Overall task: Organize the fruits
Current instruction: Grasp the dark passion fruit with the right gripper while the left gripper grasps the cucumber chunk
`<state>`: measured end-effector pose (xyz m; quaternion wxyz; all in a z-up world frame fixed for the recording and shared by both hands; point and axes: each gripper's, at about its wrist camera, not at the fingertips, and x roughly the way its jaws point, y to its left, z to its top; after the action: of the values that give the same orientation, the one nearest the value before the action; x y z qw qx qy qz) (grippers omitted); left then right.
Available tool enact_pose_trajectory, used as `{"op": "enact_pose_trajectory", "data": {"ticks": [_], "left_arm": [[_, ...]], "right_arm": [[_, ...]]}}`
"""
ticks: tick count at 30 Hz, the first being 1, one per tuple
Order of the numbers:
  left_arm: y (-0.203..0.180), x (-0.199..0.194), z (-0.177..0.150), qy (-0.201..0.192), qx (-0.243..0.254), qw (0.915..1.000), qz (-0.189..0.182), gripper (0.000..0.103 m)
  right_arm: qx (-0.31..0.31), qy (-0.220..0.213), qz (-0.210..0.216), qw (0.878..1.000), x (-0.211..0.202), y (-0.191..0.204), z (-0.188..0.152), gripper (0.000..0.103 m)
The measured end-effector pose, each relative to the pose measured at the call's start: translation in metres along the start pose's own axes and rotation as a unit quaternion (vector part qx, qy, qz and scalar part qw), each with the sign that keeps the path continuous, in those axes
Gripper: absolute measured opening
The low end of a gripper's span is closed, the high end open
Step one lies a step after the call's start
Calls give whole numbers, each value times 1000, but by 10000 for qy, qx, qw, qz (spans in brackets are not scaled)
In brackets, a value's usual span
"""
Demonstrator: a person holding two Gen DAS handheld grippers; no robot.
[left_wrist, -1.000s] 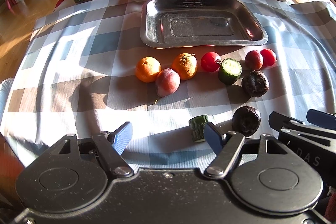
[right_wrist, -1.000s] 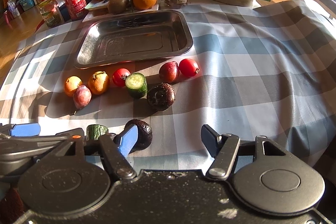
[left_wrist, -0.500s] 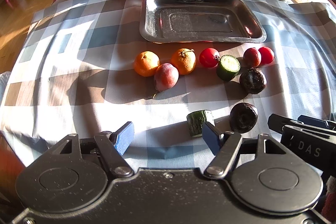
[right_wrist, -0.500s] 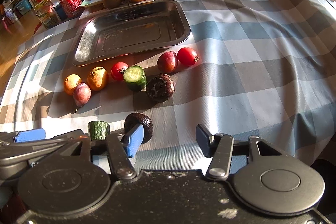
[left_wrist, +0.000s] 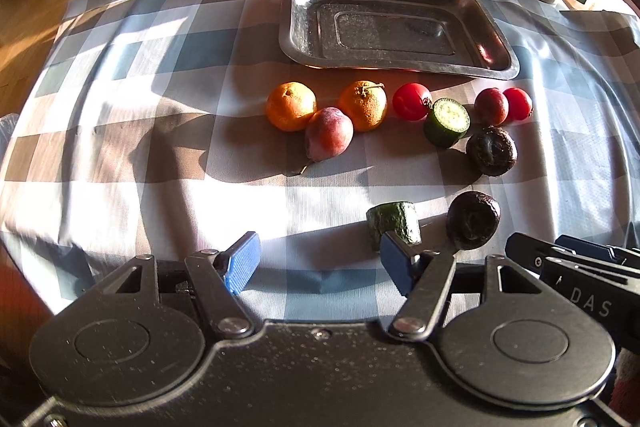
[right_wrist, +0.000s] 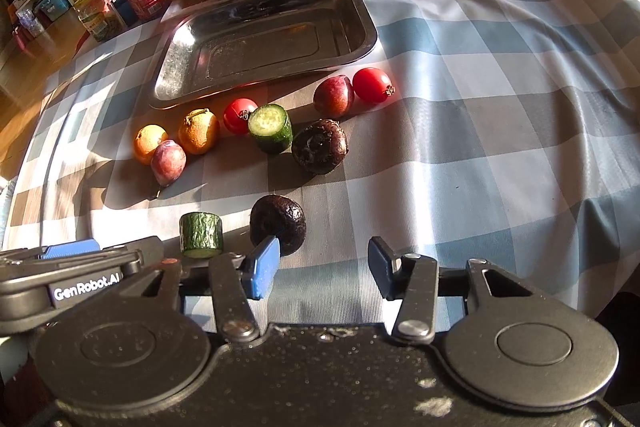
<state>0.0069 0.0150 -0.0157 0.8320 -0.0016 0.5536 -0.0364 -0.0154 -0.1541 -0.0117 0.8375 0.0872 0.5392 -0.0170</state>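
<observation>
Evidently your left tongs (left_wrist: 320, 263) and right tongs (right_wrist: 324, 265), both closing empty, flanked the cucumber chunk (left_wrist: 394, 225), lying on its side nearest your left, short of the tray (left_wrist: 496, 65).

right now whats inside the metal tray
The metal tray holds no fruit: only its bare, speckled bottom with reflections shows. The fruit lies on the cloth in front of it. What is under the tray cannot be seen.
</observation>
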Motion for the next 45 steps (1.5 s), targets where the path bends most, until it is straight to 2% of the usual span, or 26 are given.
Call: {"op": "enact_pose_trajectory", "data": {"ticks": [18, 28, 37, 45], "left_arm": [[1, 6, 1, 236, -83, 9997, -74, 68], [20, 8, 13, 137, -517, 9983, 240, 68], [32, 16, 23, 252, -767, 9966, 147, 68], [32, 20, 25, 354, -758, 9965, -48, 68]], "right_arm": [[-103, 120, 98, 9998, 5, 2, 2, 49], [-647, -163, 390, 9970, 4, 22, 2, 52], [-1237, -79, 188, 9921, 28, 40, -2, 54], [-1373, 2, -21, 9905, 48, 41, -5, 54]]}}
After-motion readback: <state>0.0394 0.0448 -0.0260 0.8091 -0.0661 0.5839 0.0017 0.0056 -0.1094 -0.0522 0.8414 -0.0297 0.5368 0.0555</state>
